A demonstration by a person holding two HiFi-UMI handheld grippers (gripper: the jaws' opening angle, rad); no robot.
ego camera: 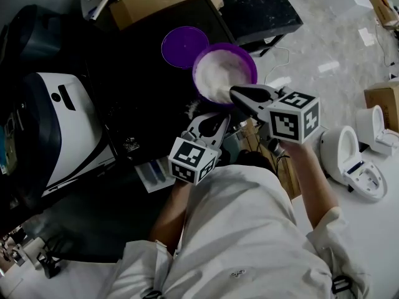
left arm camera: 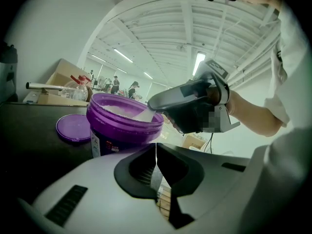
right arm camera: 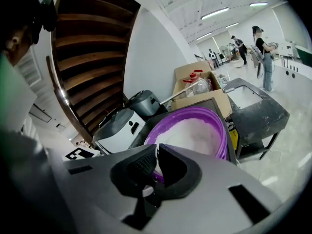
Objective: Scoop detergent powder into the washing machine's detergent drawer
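Detergent powder [ego camera: 219, 73] filling open purple tub [ego camera: 250, 67], purple lid [ego camera: 184, 45] flat beside it, right gripper [right arm camera: 157, 155] clamped on white scoop [left arm camera: 141, 114] dipped in powder, left gripper [left arm camera: 156, 156] jaws pressed together near tub.

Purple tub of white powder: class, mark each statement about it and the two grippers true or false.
1. The round purple plastic tub is open and holds white powder. True.
2. The flat purple lid sits on the tub. False: it lies beside it on the black surface.
3. The right gripper holds a translucent white scoop in the powder. True.
4. The left gripper has its fingers wide apart. False: they are together.
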